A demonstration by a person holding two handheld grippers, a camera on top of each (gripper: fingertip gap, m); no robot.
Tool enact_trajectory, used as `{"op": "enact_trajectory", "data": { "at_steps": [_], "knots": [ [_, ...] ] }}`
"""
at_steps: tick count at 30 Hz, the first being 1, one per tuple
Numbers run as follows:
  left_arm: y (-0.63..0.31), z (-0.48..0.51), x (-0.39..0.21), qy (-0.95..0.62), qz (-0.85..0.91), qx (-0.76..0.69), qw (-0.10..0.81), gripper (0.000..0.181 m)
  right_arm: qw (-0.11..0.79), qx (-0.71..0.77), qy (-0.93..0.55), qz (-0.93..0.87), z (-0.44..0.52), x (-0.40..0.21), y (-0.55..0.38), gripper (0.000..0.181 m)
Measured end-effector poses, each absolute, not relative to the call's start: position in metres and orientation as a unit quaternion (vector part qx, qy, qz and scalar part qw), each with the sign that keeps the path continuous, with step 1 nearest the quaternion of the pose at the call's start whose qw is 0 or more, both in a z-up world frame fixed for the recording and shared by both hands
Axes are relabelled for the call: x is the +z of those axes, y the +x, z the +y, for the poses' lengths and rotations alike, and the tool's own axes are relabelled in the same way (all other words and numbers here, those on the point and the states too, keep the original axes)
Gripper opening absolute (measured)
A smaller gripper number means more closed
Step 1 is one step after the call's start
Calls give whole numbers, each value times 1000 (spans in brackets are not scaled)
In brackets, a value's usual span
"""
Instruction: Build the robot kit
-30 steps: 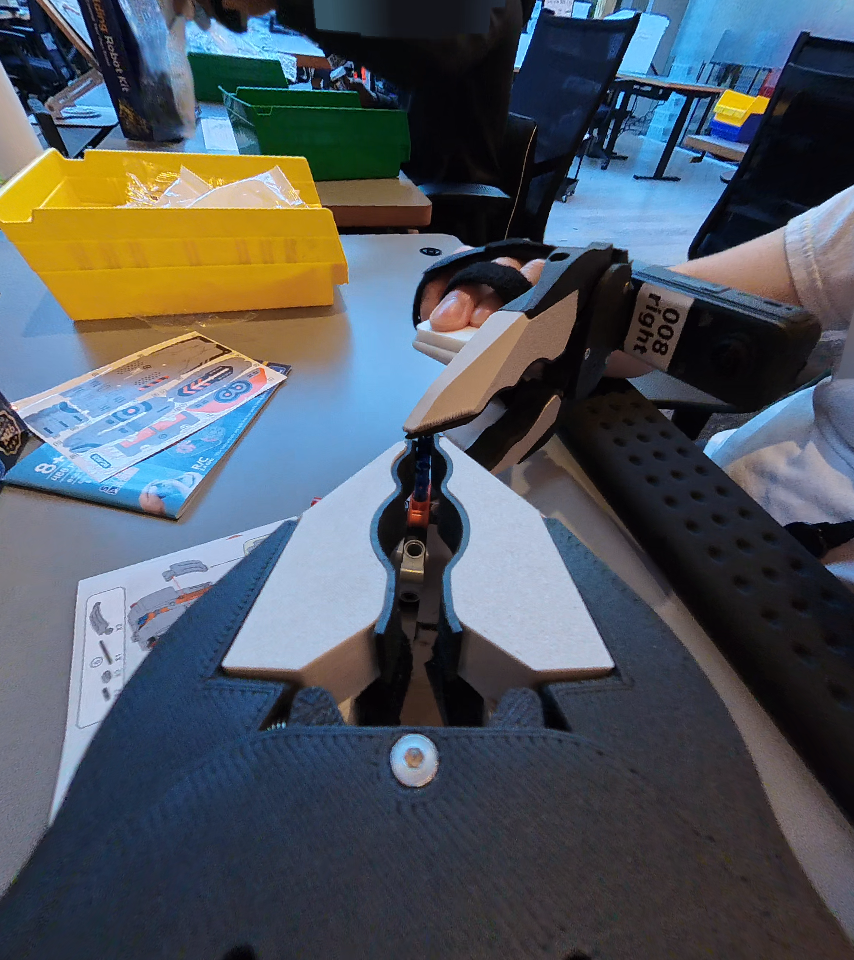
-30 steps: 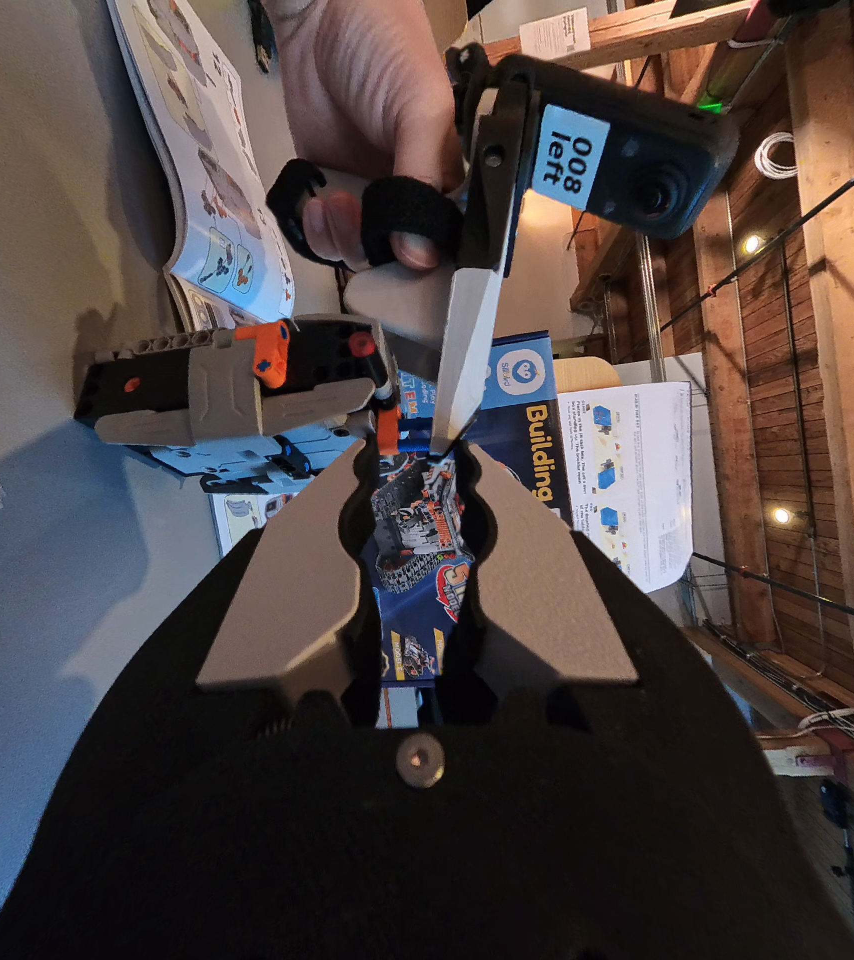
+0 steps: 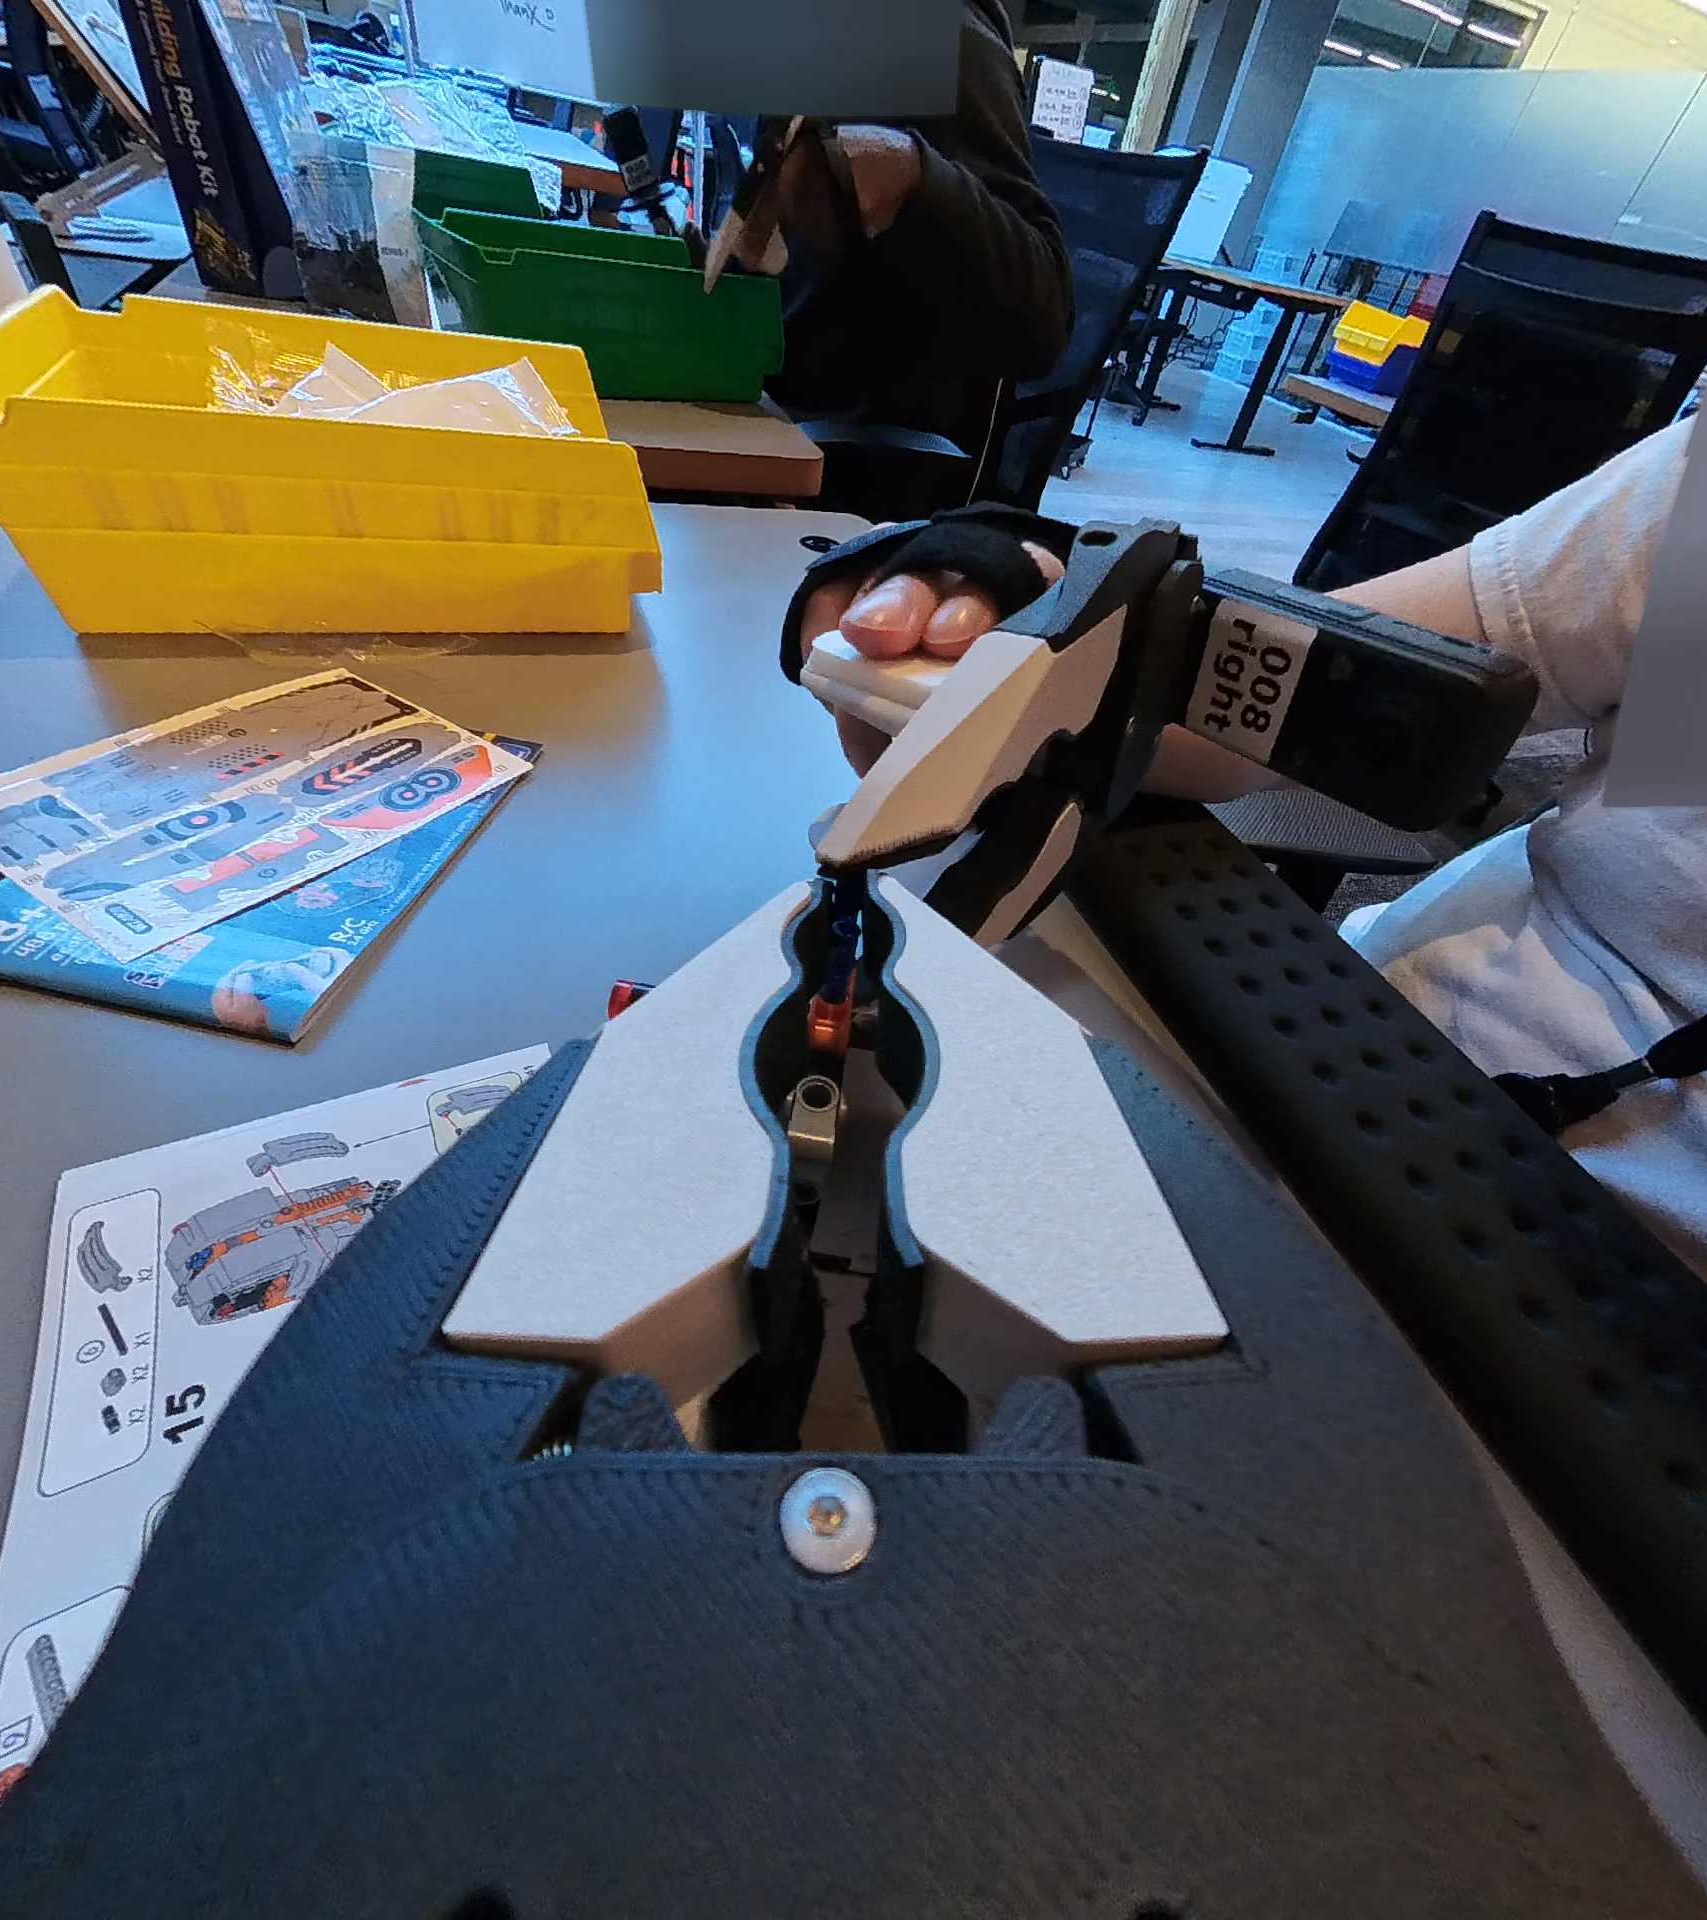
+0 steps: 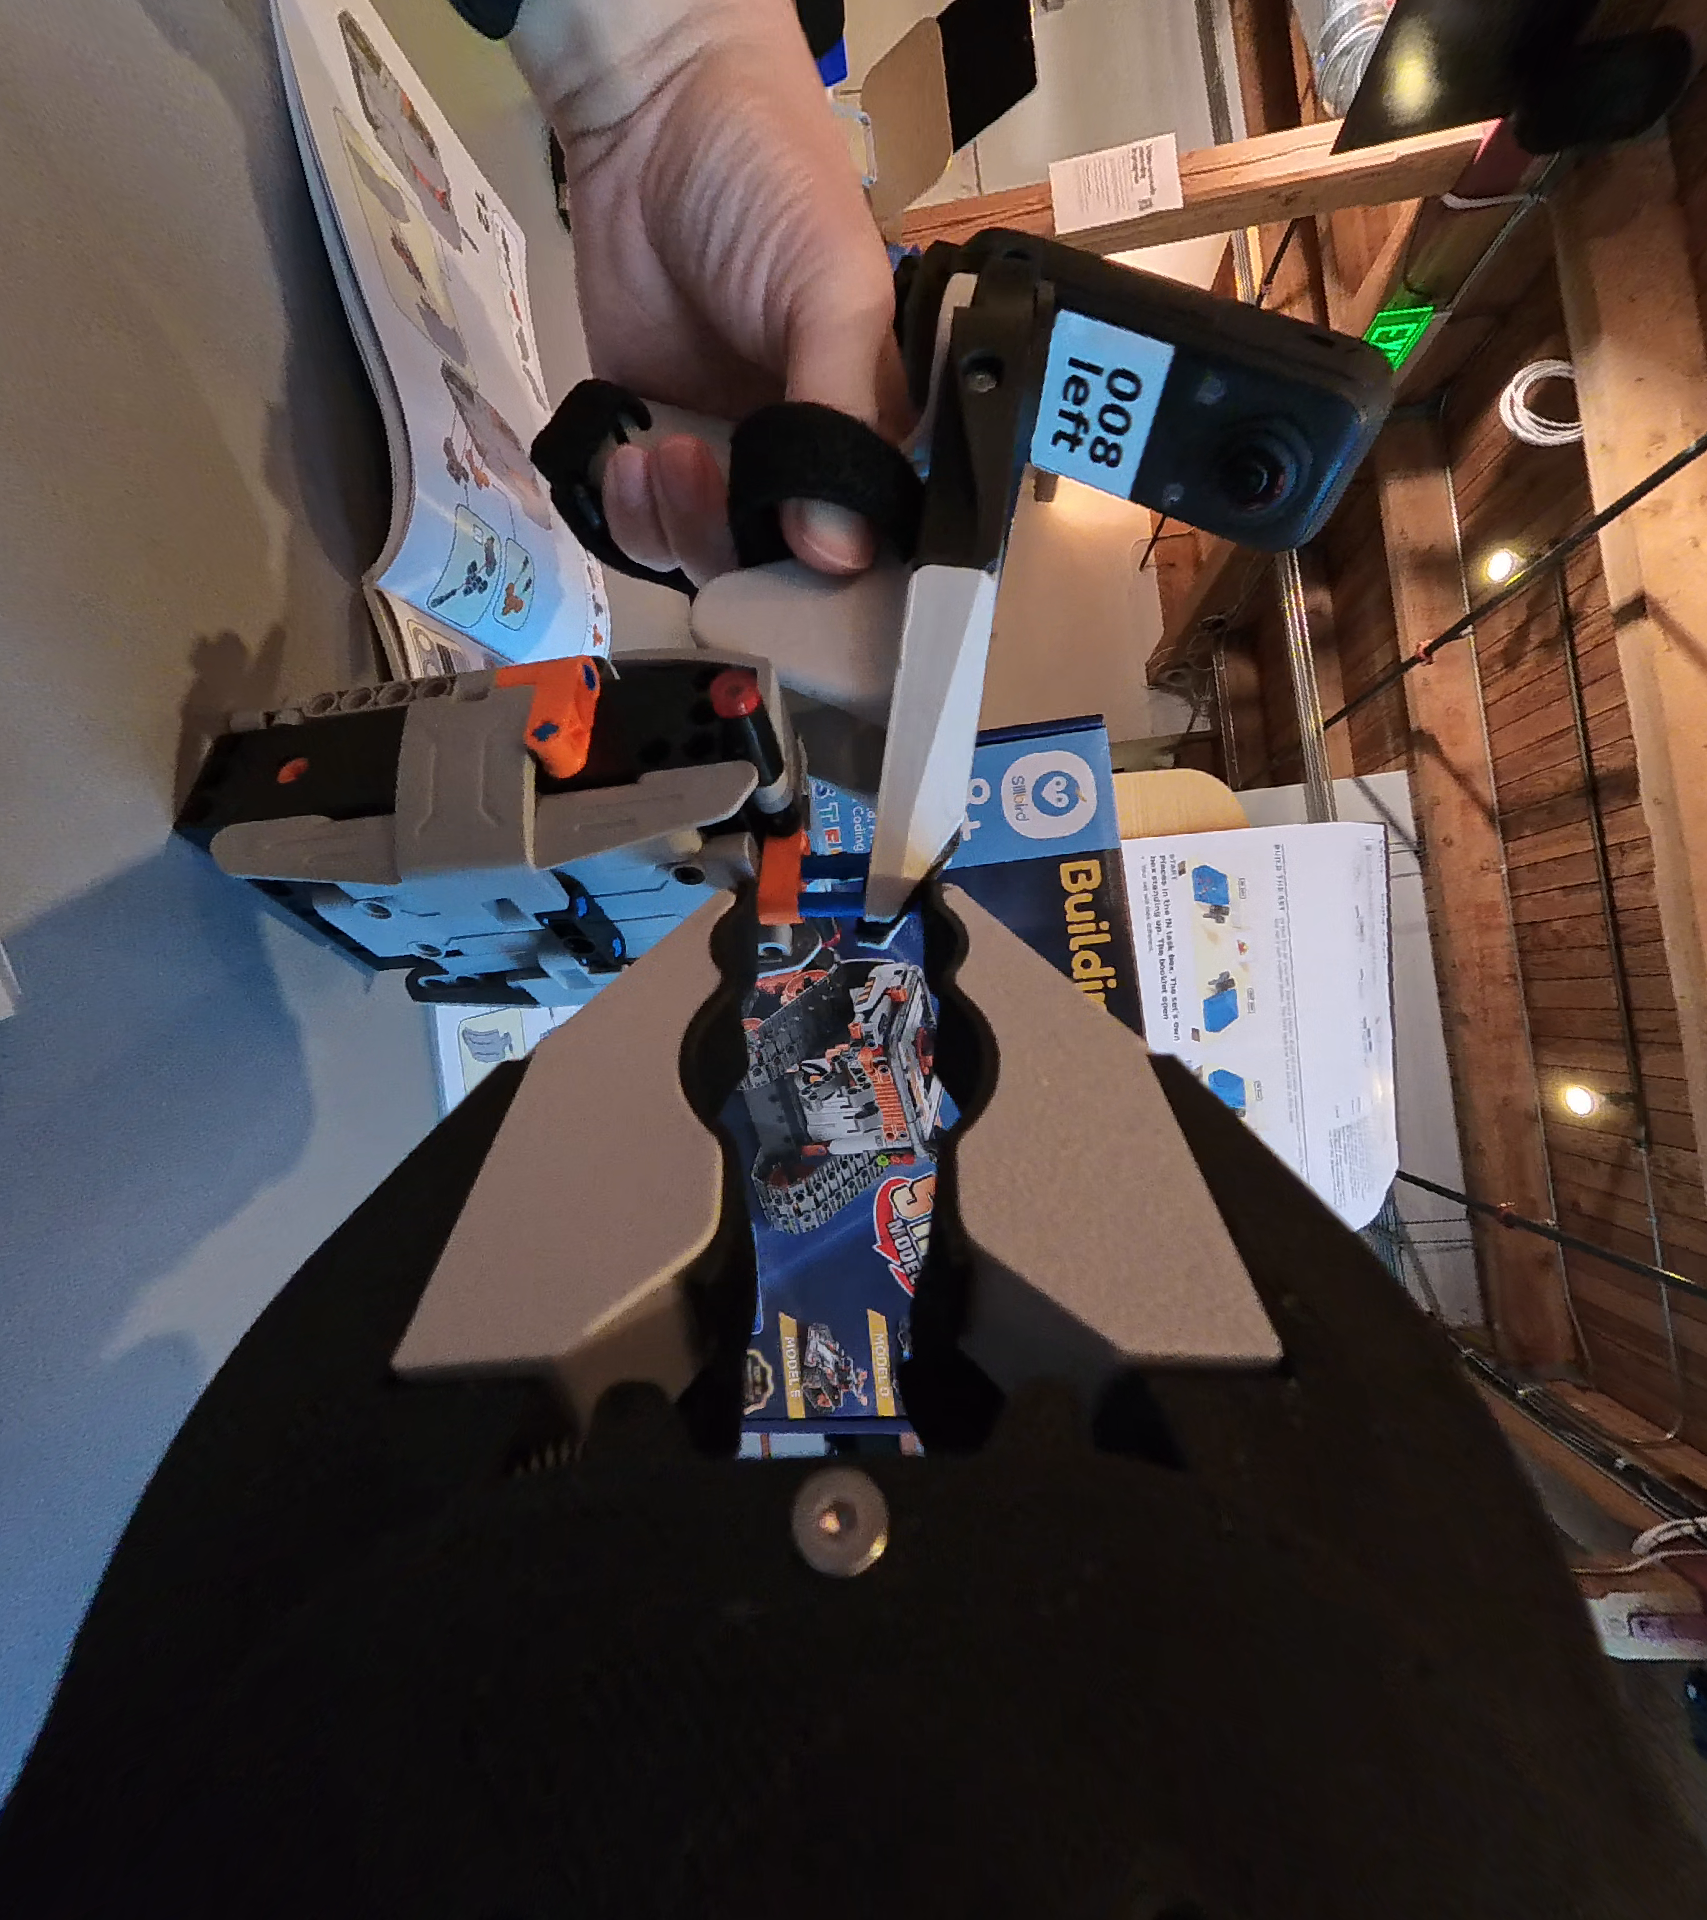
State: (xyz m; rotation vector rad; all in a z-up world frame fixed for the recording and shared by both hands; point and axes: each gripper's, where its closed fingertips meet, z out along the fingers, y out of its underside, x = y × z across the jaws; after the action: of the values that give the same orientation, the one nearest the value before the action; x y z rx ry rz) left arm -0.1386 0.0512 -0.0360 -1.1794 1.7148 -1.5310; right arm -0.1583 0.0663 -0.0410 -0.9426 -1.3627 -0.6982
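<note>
My left gripper (image 3: 841, 889) is shut on a short blue pin (image 3: 836, 935) at its tips. In the right wrist view the pin (image 4: 828, 904) runs sideways from an orange connector (image 4: 779, 878) on a grey, black and orange brick model (image 4: 475, 821) standing on the grey table (image 4: 101, 416). The left gripper's tip (image 4: 880, 912) pinches the pin's free end. My right gripper (image 4: 838, 912) has its jaws a little apart, with the connector and pin between its tips. It reaches in from the right in the left wrist view (image 3: 841, 852). Most of the model is hidden under my left gripper there.
A yellow bin (image 3: 309, 520) with plastic bags and a green bin (image 3: 610, 301) stand at the back. Booklets (image 3: 236, 831) and an open instruction page (image 3: 205, 1299) lie on the left. A blue box (image 4: 1057, 831) stands behind the model. A black perforated armrest (image 3: 1400, 1143) runs along the right. The tips of both grippers are at nearly the same place.
Both grippers stay almost where they were at the model. The right gripper's jaws stand slightly wider, and more of the blue pin shows between the orange connector and the left tip.
</note>
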Motion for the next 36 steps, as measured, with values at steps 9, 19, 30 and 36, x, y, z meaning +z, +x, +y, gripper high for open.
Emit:
{"op": "enact_trajectory", "data": {
  "at_steps": [9,19,30,36],
  "knots": [
    [-140,51,-36,-431,644,-565,284,3,616,-301,-418,-596,66,-41,-159,28],
    [-142,53,-36,-428,641,-569,287,3,599,-287,-448,-598,68,-41,-161,28],
    [-146,52,-36,-406,641,-573,310,3,584,-327,-418,-614,68,-41,-164,28],
    [-146,53,-36,-396,646,-565,327,3,599,-333,-405,-605,68,-41,-165,28]
  ]
}}
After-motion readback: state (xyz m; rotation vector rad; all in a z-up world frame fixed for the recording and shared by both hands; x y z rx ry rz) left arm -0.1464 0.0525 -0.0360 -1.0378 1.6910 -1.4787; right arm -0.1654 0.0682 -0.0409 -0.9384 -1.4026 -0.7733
